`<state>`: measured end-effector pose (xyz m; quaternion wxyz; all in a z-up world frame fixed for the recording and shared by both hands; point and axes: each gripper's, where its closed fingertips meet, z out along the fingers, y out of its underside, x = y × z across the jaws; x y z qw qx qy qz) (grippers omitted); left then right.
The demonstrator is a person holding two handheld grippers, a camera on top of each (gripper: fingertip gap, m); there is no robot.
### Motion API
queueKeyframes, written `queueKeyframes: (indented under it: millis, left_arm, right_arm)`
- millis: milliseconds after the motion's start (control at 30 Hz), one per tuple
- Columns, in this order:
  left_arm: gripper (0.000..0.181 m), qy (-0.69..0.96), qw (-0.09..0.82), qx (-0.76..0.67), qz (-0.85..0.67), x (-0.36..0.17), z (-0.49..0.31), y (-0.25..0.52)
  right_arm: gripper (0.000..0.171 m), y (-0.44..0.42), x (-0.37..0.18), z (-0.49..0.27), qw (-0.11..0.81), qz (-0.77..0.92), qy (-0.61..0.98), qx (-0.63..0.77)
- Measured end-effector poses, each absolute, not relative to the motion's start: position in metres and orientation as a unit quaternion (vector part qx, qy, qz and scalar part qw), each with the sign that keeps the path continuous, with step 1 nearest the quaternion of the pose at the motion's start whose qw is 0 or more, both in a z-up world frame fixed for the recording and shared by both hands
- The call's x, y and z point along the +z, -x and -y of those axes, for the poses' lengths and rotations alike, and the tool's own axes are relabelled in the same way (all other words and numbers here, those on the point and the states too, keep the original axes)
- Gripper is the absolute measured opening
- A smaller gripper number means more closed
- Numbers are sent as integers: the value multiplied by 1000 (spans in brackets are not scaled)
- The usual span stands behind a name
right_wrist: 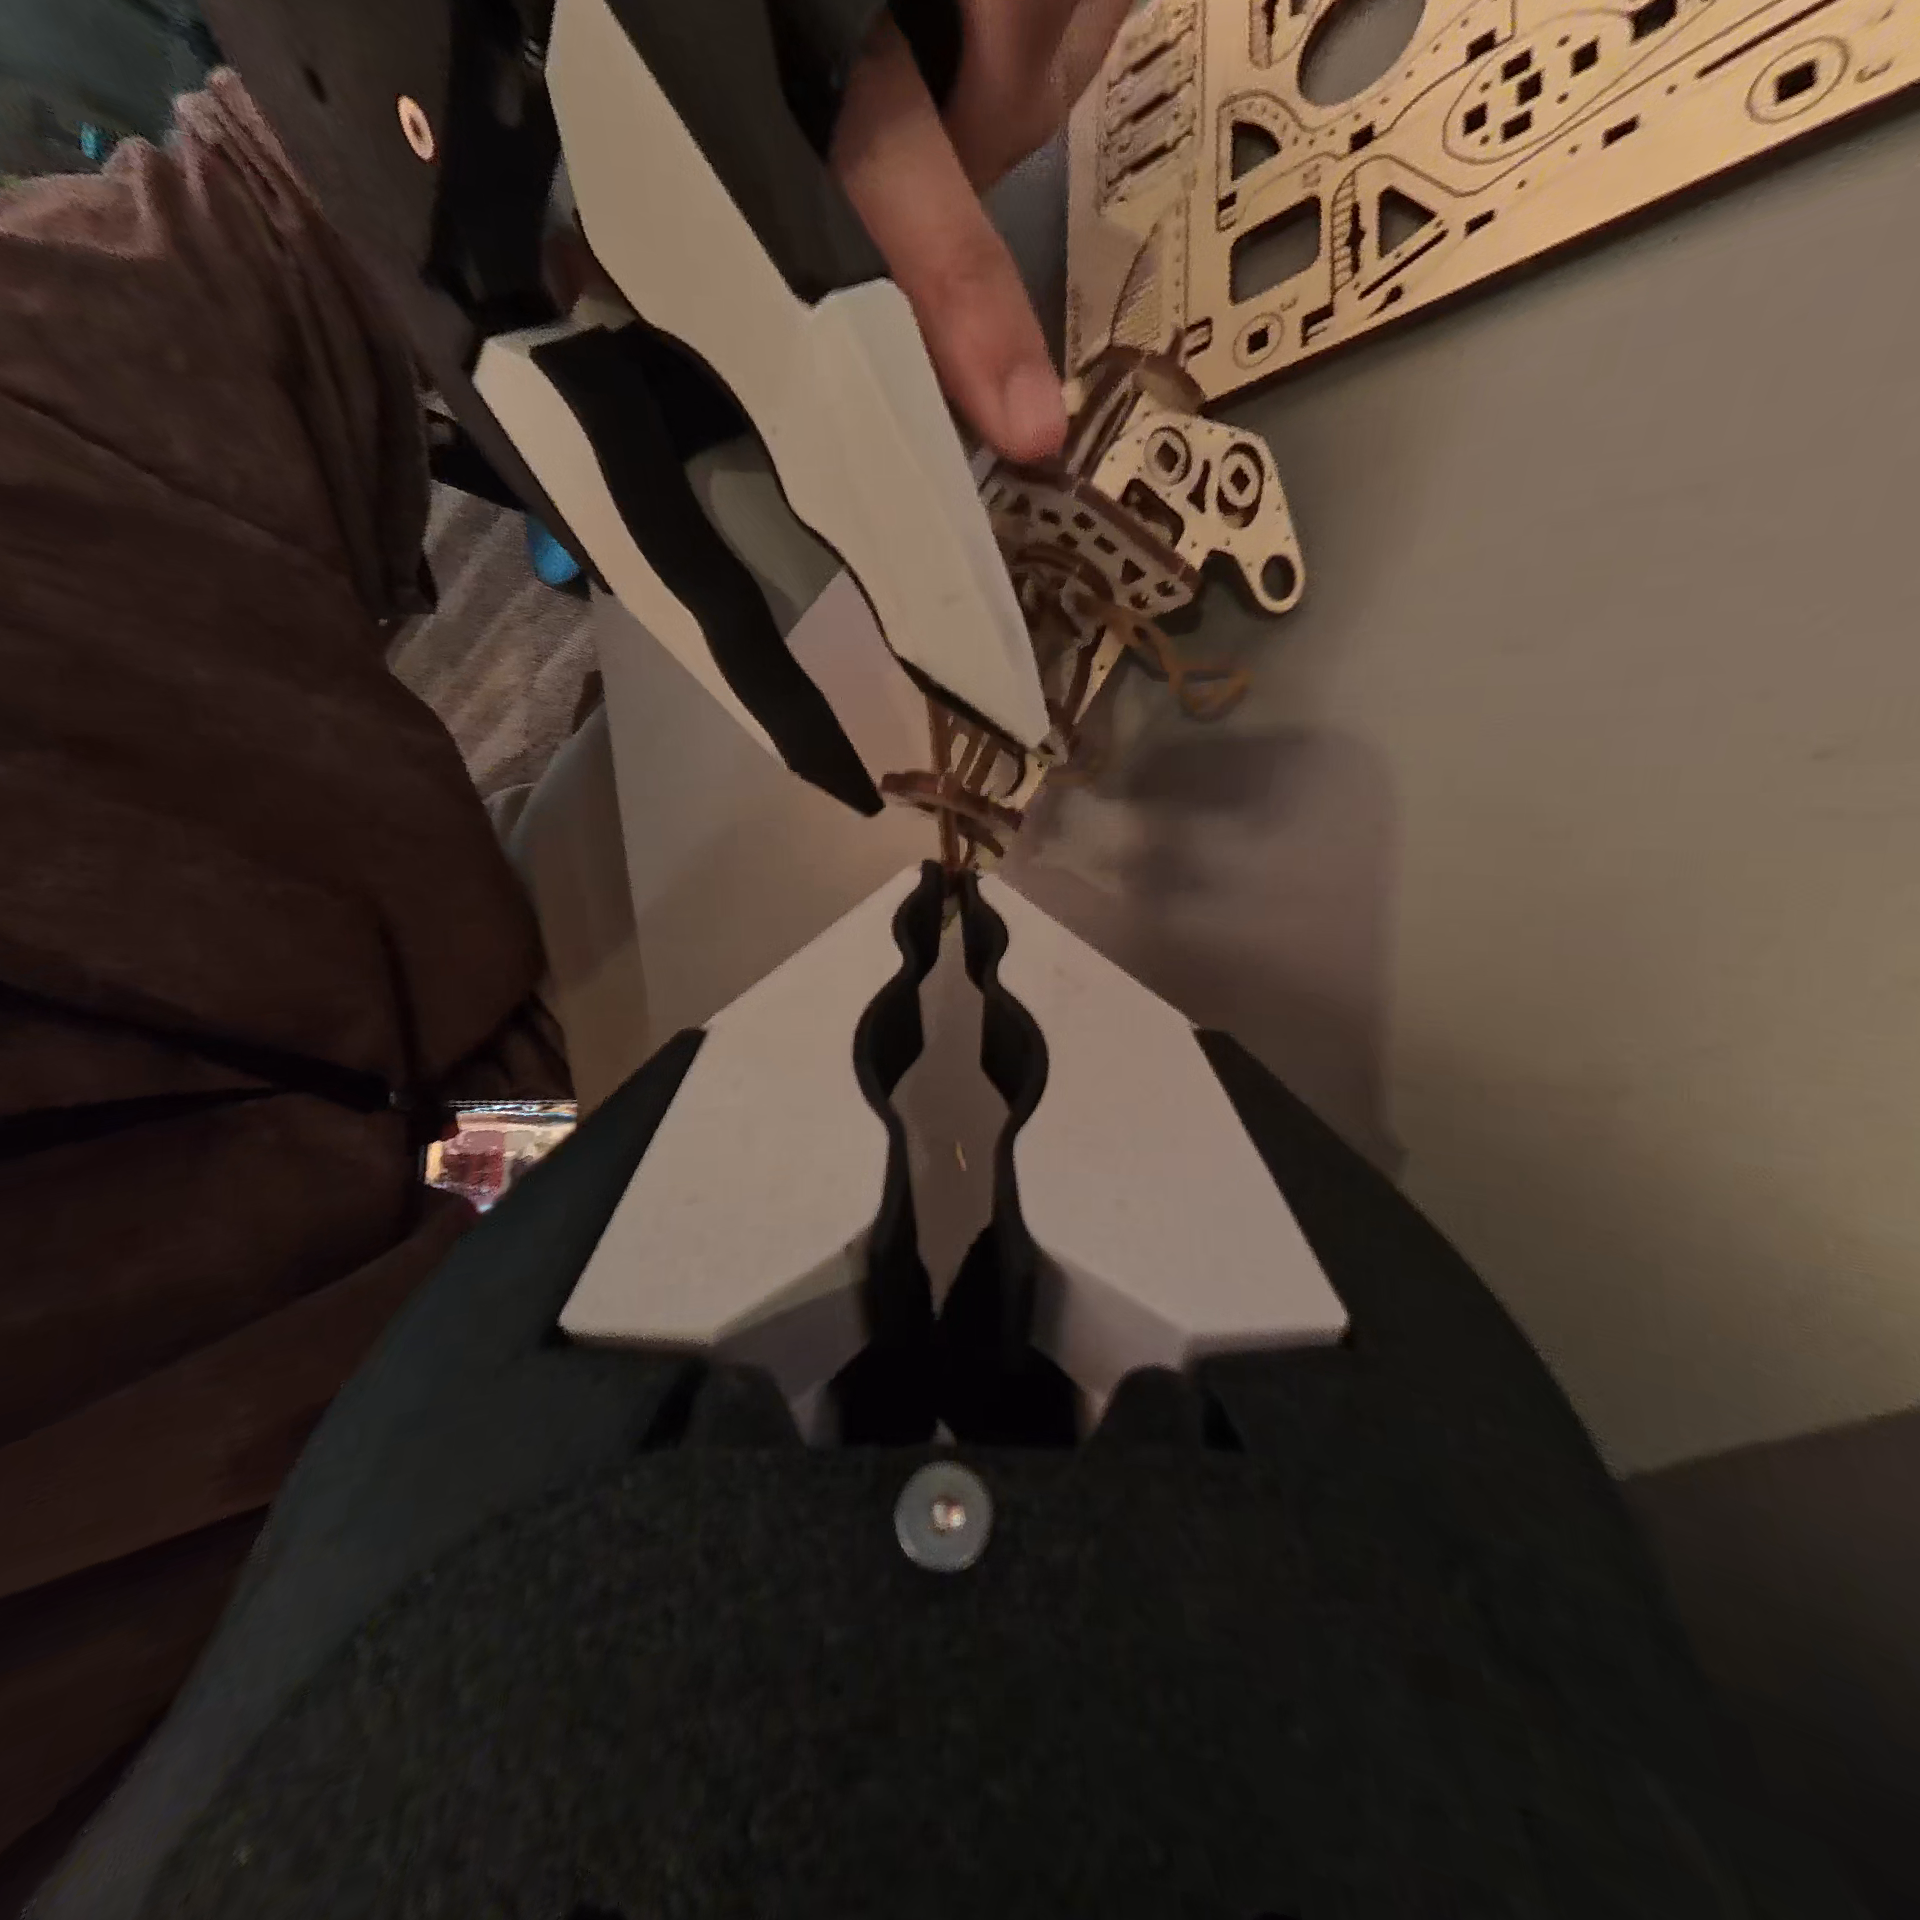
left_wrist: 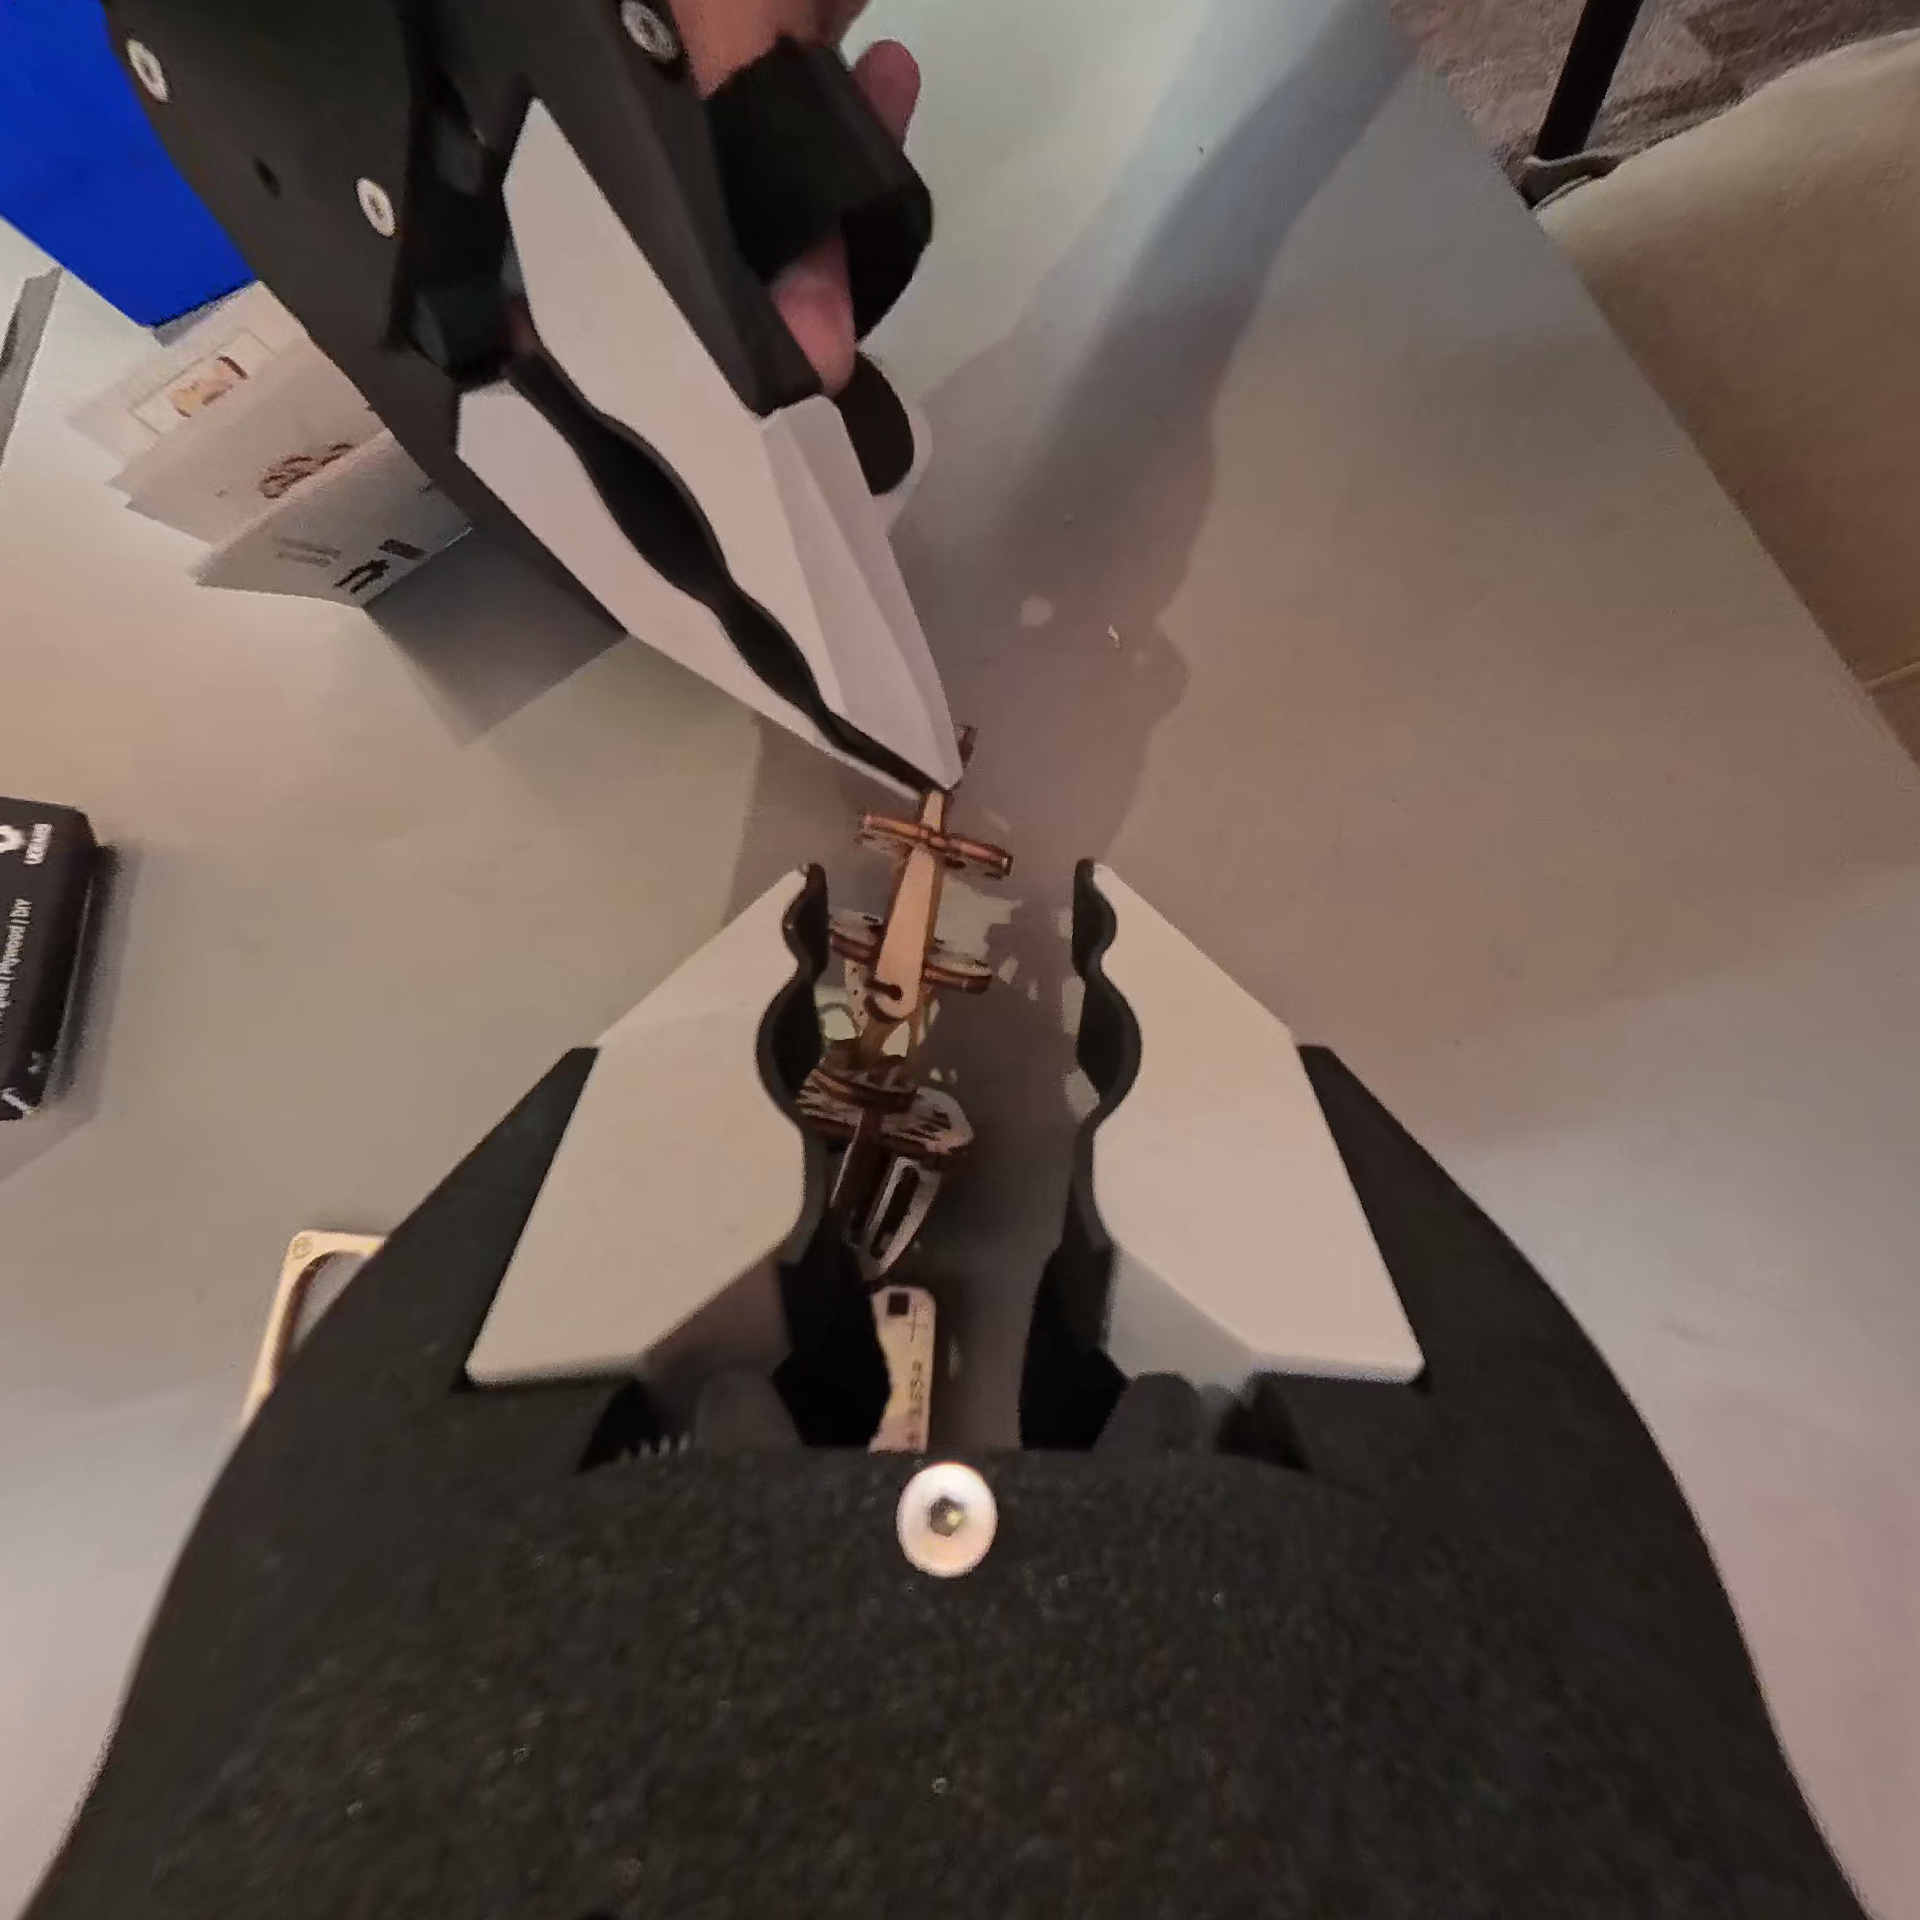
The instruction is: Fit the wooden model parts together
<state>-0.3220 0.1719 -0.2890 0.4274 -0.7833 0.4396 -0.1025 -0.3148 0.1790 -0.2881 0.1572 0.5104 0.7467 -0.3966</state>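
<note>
Both tongs meet at the model (left_wrist: 902, 1039), a small wooden frame with cross-pieces held above the grey table (left_wrist: 1455, 935). Left tongs (left_wrist: 945, 883) stand spread: the model sits in the gap between the fingers, close against the left pad, while the right pad stands clear of it. Just past their tips, the right tongs (left_wrist: 940, 774) come down from the upper left, pressed together on the model's far tip. From the right wrist view, the right tongs (right_wrist: 948, 878) pinch a thin brown end of the model (right_wrist: 1132, 520), and the left tongs (right_wrist: 966, 748) reach in from above, with a bare finger (right_wrist: 987, 343) resting on the model's top. Behind lies a laser-cut wooden sheet (right_wrist: 1455, 187). Farther off on the table are a dark box (left_wrist: 42, 956), some papers (left_wrist: 281, 488) and a blue object (left_wrist: 94, 177).
</note>
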Motion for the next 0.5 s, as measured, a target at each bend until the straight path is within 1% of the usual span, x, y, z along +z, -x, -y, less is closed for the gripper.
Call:
queueKeyframes:
  millis: [100, 167, 300, 433, 500]
  left_arm:
    - [52, 777, 445, -88, -436, -277, -171, 328]
    - [53, 776, 448, -81, -437, -275, -169, 333]
    - [60, 778, 427, -61, -457, -292, -167, 334]
    - [57, 765, 430, -73, -474, -297, -170, 320]
    - [45, 759, 432, -68, -483, -298, -172, 317]
  right_arm:
    - [2, 312, -283, -176, 184, -735, -510, -408]
    - [2, 309, -280, -174, 204, -724, -511, -417]
    - [2, 302, -279, -171, 231, -717, -503, -424]
    - [2, 298, -275, -166, 237, -725, -488, -424]
    - [2, 297, -275, -165, 235, -729, -486, -420]
